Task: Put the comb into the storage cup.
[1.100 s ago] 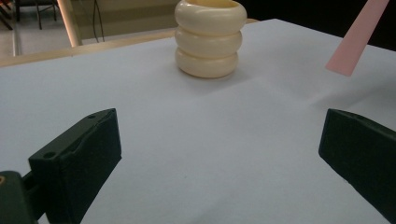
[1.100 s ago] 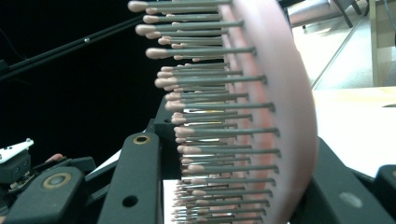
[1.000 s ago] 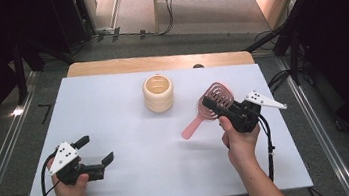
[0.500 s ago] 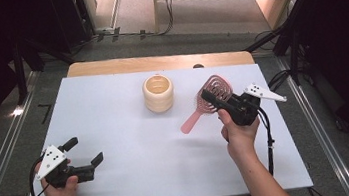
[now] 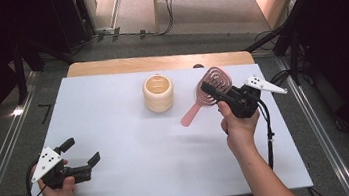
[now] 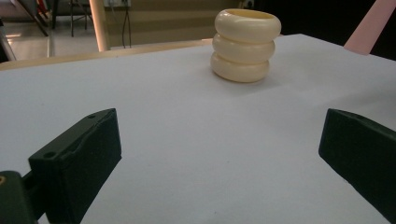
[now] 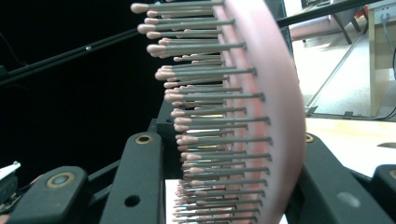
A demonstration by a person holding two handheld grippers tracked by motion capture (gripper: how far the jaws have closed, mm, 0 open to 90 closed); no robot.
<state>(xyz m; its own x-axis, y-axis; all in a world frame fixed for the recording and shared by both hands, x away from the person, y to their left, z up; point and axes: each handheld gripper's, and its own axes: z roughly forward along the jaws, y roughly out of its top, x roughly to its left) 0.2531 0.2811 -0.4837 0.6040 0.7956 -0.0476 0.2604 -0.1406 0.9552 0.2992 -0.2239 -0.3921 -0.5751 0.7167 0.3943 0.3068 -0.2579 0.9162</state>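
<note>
The right gripper [image 5: 210,92] clamps a pink hairbrush [image 5: 207,92] by its head, apparently lifted, just right of a cream ringed cup [image 5: 158,93] on the white worktop [image 5: 134,153]. The left gripper [image 5: 81,151] rests open, well left of the cup.

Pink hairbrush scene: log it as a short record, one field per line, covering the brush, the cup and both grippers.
held thing: pink hairbrush, gripped at its head, handle end pointing down toward the table
right gripper: shut on the brush head, bristles between the jaws in the right gripper view
left gripper: open, nothing between the jaws, low over the near left of the table
cream ribbed cup: upright, mid table, left of the brush
table: white top
</note>
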